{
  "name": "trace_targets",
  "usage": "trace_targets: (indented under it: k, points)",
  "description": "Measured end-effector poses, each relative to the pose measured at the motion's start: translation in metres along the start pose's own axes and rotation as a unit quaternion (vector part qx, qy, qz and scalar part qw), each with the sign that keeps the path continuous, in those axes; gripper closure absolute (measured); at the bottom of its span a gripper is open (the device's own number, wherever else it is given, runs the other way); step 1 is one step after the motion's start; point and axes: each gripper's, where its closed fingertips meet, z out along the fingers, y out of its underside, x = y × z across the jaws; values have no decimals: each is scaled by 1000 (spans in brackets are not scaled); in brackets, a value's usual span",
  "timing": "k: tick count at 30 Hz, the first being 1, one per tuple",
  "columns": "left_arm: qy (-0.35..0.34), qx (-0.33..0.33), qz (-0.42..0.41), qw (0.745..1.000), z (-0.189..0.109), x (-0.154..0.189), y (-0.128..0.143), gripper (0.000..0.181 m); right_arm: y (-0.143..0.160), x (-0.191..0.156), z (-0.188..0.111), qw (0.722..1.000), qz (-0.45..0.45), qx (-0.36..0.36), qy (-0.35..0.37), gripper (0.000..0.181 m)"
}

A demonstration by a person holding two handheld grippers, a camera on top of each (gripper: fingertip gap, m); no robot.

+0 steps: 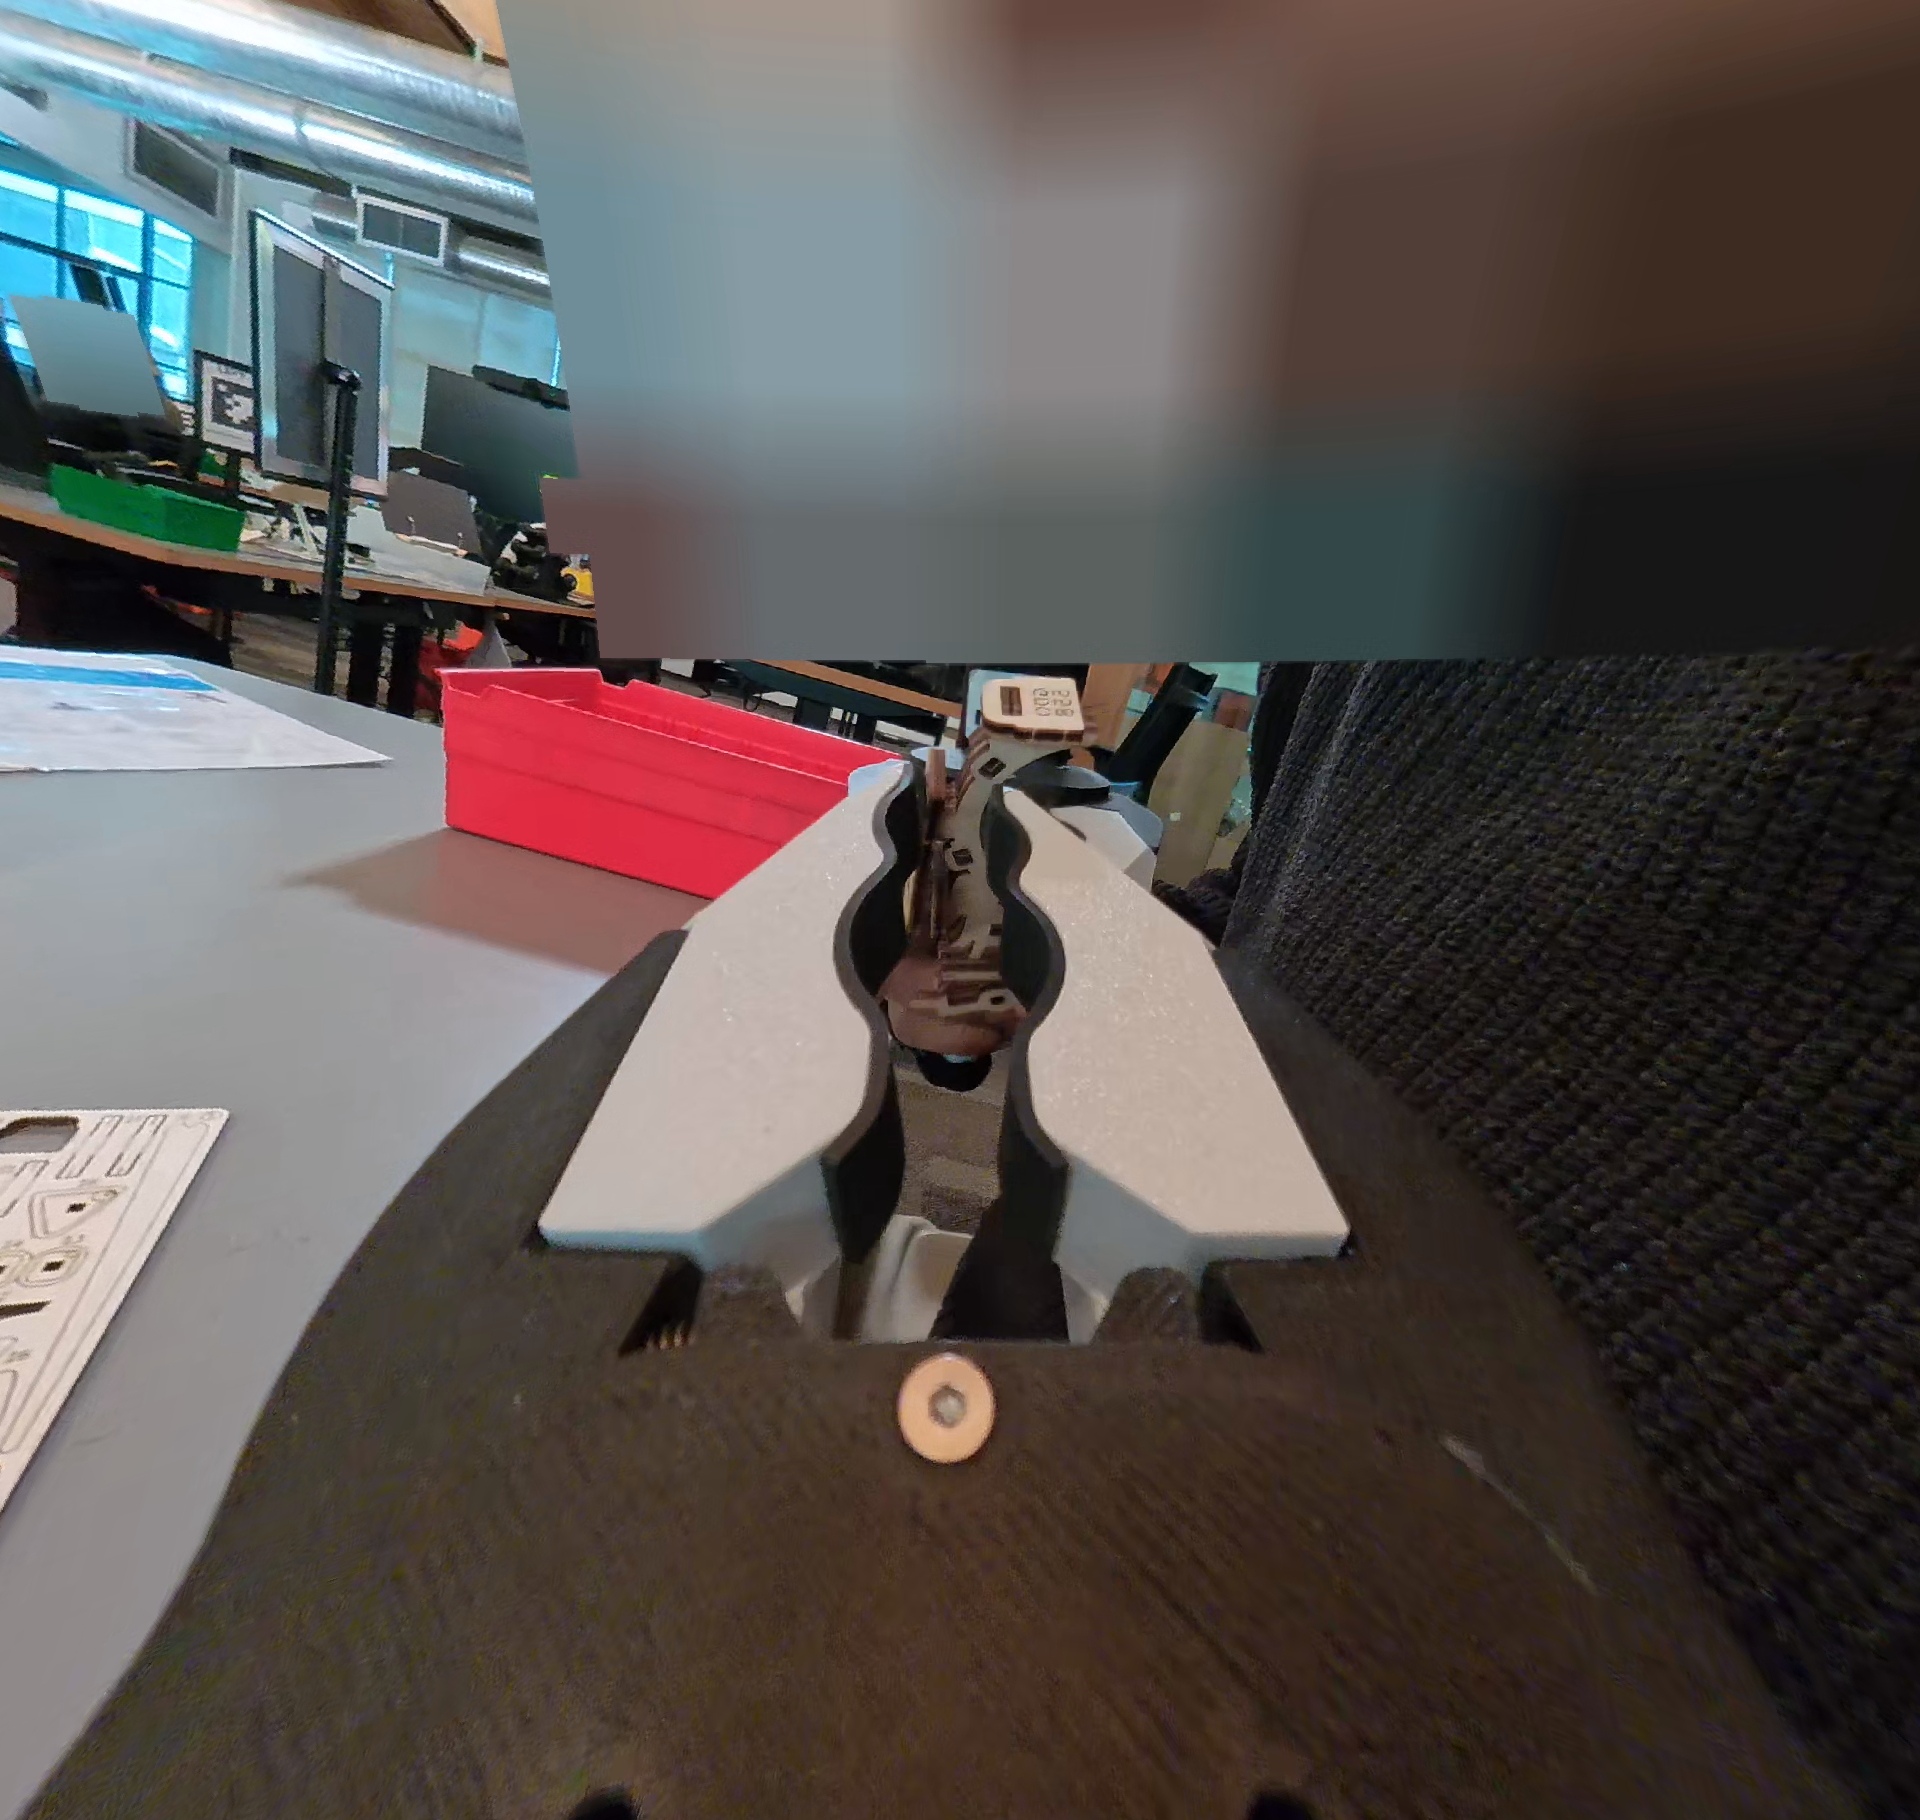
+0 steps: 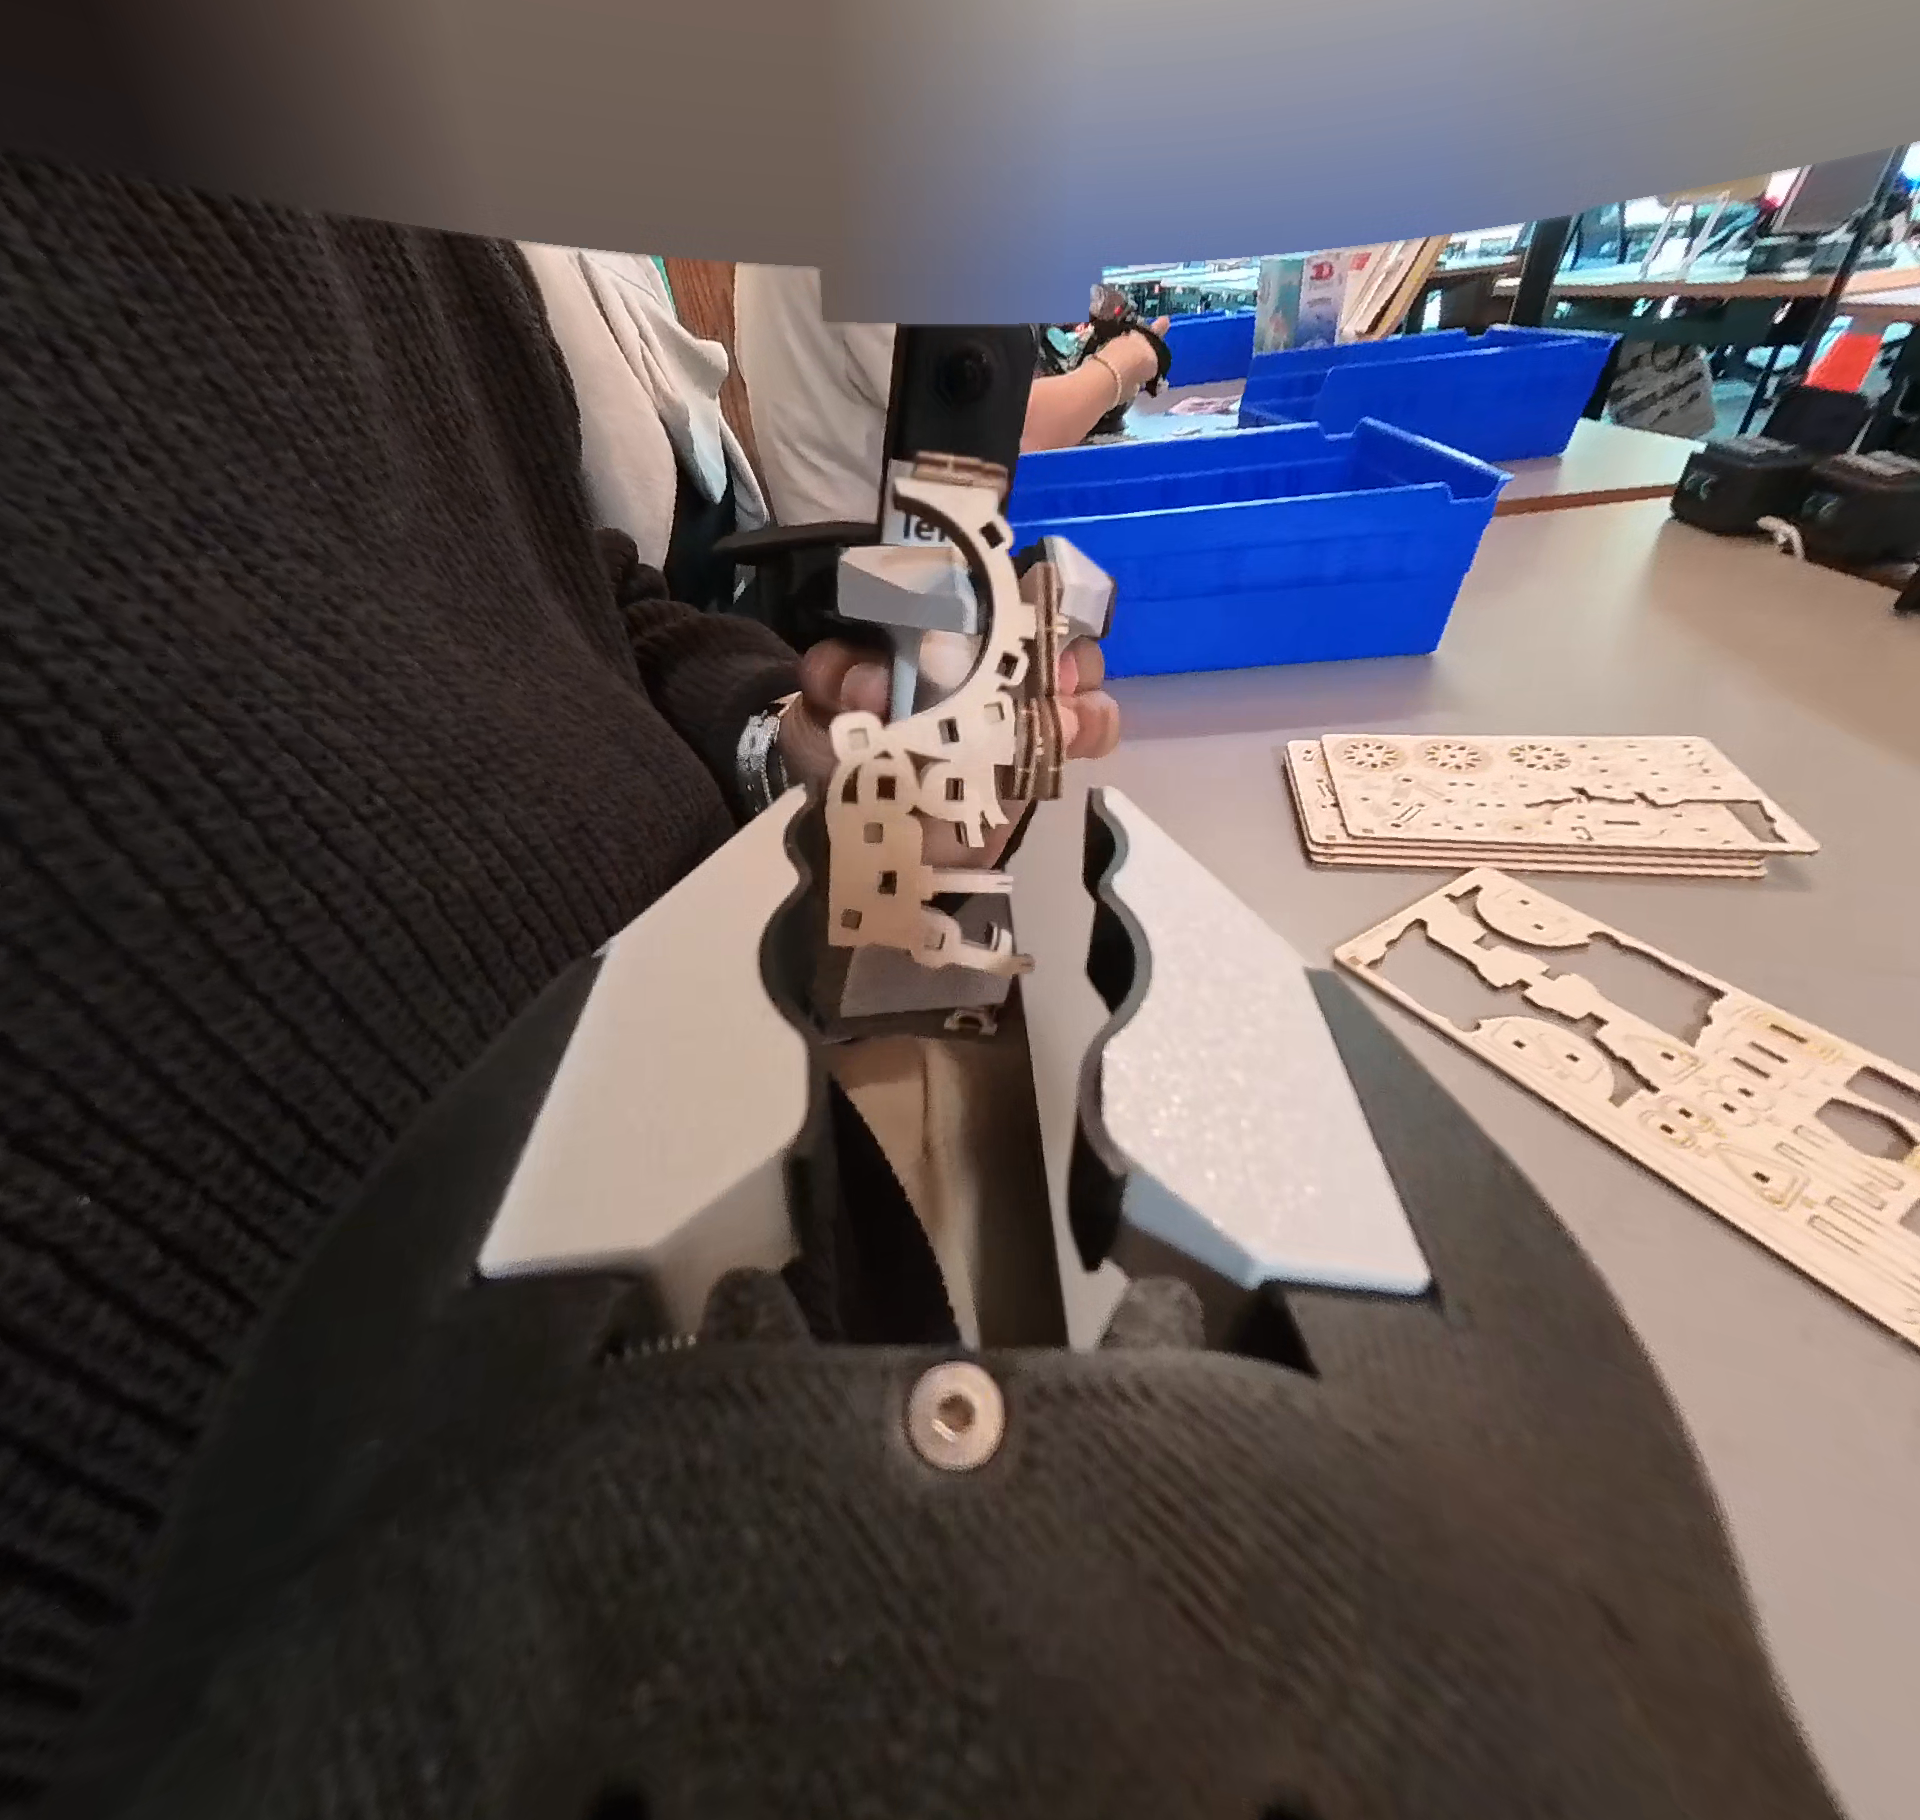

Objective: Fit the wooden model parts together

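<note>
My left gripper [image 1: 956, 794] is shut on a part-built wooden model [image 1: 961, 897], a flat laser-cut piece with smaller pieces slotted in; its top end [image 1: 1031, 710] sticks out past the fingertips. In the right wrist view the same model [image 2: 935, 762] stands upright in the air, held by the left gripper [image 2: 997, 596] with a hand behind it. My right gripper [image 2: 951, 825] is open. Its jaws stand either side of the model's lower end, which is close to the left finger [image 2: 727, 939] and apart from the right one.
A red bin [image 1: 623, 773], a printed paper [image 1: 156, 721] and a wooden parts sheet [image 1: 73, 1251] lie on the grey table [image 1: 260, 939]. A blue bin [image 2: 1247, 544], a stack of parts sheets [image 2: 1538, 804] and a partly punched sheet [image 2: 1662, 1043] lie to the right. A black knit sleeve [image 2: 312, 731] is close by. Left and right tips are no more than a few centimetres apart.
</note>
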Motion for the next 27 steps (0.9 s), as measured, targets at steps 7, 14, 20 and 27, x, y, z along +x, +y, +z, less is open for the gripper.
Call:
trace_targets:
  k: [7,14,20,27]
  points:
    - [16,4,-9,1000,0,5,-2,172,-6,-7,0,999,-29,20,-4,136]
    - [22,7,-16,1000,-1,6,-3,171,-5,-6,1,998,-55,7,13,137]
    - [25,5,-22,999,-1,6,-1,171,1,-5,3,996,-76,-18,32,138]
    - [32,8,-36,999,-1,6,0,171,3,-5,2,996,-77,-27,26,138]
